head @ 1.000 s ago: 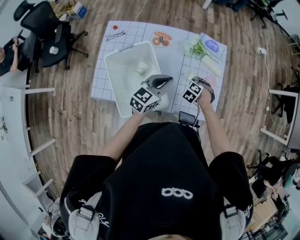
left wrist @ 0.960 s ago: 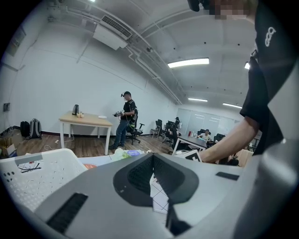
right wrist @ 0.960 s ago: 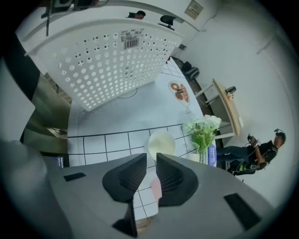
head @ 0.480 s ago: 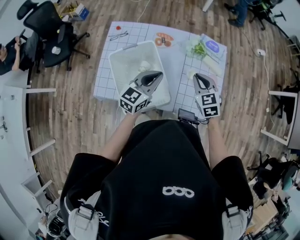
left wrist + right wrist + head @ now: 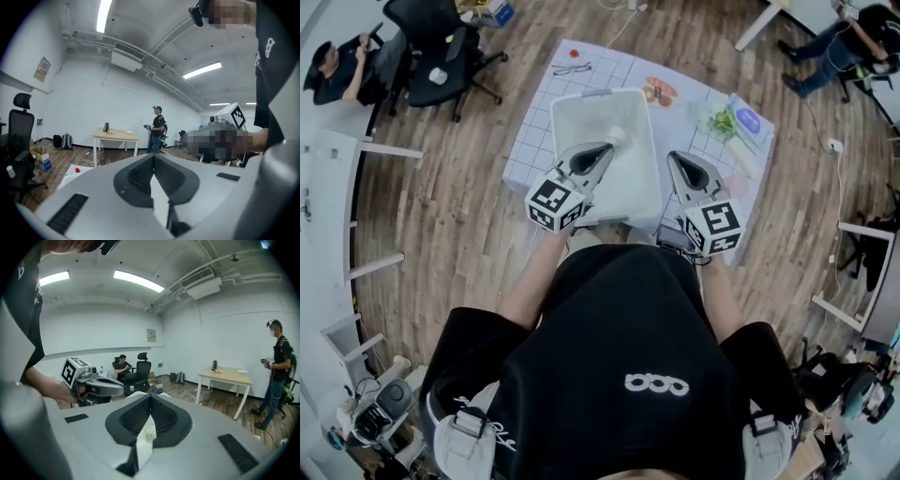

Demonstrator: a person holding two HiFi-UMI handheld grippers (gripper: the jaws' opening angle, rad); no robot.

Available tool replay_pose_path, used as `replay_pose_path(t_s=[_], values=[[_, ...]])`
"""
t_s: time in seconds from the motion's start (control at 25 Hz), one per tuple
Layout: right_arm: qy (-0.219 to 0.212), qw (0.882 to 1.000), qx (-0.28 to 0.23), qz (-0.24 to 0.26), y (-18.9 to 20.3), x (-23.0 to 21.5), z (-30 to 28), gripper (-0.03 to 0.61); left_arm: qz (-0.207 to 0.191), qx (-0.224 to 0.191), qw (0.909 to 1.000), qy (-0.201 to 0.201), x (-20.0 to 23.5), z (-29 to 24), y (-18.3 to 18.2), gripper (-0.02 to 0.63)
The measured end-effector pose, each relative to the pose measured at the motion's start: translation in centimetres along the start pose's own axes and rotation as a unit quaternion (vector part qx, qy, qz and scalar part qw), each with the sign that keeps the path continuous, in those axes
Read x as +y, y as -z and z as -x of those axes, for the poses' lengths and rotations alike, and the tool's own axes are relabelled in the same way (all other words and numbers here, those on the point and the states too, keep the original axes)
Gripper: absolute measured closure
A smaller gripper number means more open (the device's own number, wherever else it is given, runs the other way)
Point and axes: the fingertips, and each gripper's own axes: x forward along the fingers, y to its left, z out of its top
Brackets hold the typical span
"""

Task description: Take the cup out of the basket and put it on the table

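Above the basket's (image 5: 630,183) near rim, left gripper (image 5: 604,149) and right gripper (image 5: 673,157) are closed on nothing. Cup (image 5: 614,138) untouched, so I'd open up and reach in.

This is an open lab-cum-office room — white walls, wood-plank floor (image 5: 441,216), long ceiling light strips (image 5: 138,281) and a ceiling-hung air-conditioning unit (image 5: 126,60). Black swivel chairs (image 5: 441,42) stand at the edge, with a seated person (image 5: 123,365) beside them. A plain wooden table (image 5: 225,376) carries a kettle (image 5: 214,365), backpacks (image 5: 62,140) sit against the wall, and the work surface (image 5: 532,141) wears a gridded sheet — test-bench fashion.
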Motion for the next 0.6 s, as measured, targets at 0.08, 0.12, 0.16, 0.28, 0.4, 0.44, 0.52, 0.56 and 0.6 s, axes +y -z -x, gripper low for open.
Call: replay_pose_path(t_s=[0.08, 0.12, 0.16, 0.28, 0.4, 0.44, 0.52, 0.56, 0.6], values=[[-0.017, 1.0, 0.01, 0.004, 0.2, 1.0, -0.9, 0.554, 0.004, 0.001, 0.9998, -0.018, 0.9, 1.1, 0.4, 0.606], [-0.024, 1.0, 0.015, 0.007, 0.4, 1.3, -1.3, 0.555, 0.005, 0.002, 0.9997, -0.025, 1.2, 1.6, 0.6, 0.605], [-0.029, 0.999, 0.021, 0.009, 0.6, 1.6, -1.6, 0.554, 0.007, 0.003, 0.9995, -0.03, 1.5, 2.0, 0.7, 0.605], [-0.042, 0.998, 0.036, 0.017, 1.2, 2.2, -2.5, 0.555, 0.011, 0.002, 0.999, -0.043, 2.1, 2.9, 0.9, 0.606], [-0.052, 0.997, 0.049, 0.022, 1.8, 2.7, -3.2, 0.554, 0.013, 0.0, 0.9985, -0.053, 2.2, 3.5, 1.0, 0.606], [-0.055, 0.997, 0.052, 0.022, 1.9, 2.7, -3.4, 0.554, 0.013, 0.0, 0.9984, -0.055, 2.2, 3.6, 1.0, 0.606], [-0.058, 0.996, 0.058, 0.021, 2.3, 2.9, -3.8, 0.554, 0.013, -0.001, 0.9982, -0.059, 2.3, 3.8, 1.1, 0.606], [-0.058, 0.996, 0.061, 0.02, 2.5, 2.9, -3.9, 0.554, 0.013, -0.001, 0.9981, -0.061, 2.4, 4.0, 1.2, 0.606], [-0.059, 0.996, 0.064, 0.02, 2.6, 2.9, -4.1, 0.554, 0.013, -0.002, 0.998, -0.062, 2.4, 4.1, 1.2, 0.606]])
